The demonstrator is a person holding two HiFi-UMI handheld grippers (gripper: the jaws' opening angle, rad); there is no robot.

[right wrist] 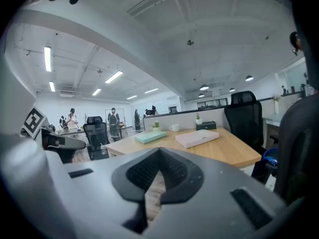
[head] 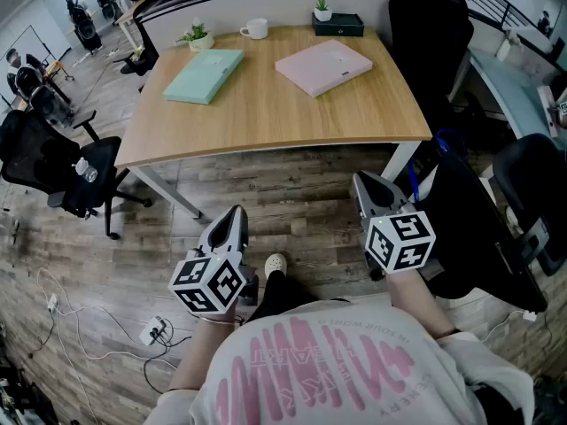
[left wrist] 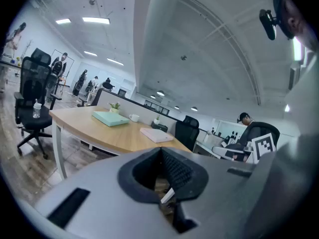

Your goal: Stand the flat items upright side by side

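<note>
Bright, even light from ceiling strips (left wrist: 94,20) (soft shadows only), with fisheye bending and dark corners in both gripper views.

Colours on the light wood-grain bench (head: 266,118).
Flat items: mint-green case (head: 204,75) and pale-pink case (head: 323,66), both plain; mug (head: 255,29) white; small box (head: 337,25) dark green.

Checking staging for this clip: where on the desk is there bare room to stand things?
Bare: the near half of the desk, in front of the green case and pink case, and the strip between them. Crowded: the back edge, with plant, cup, black box.
</note>
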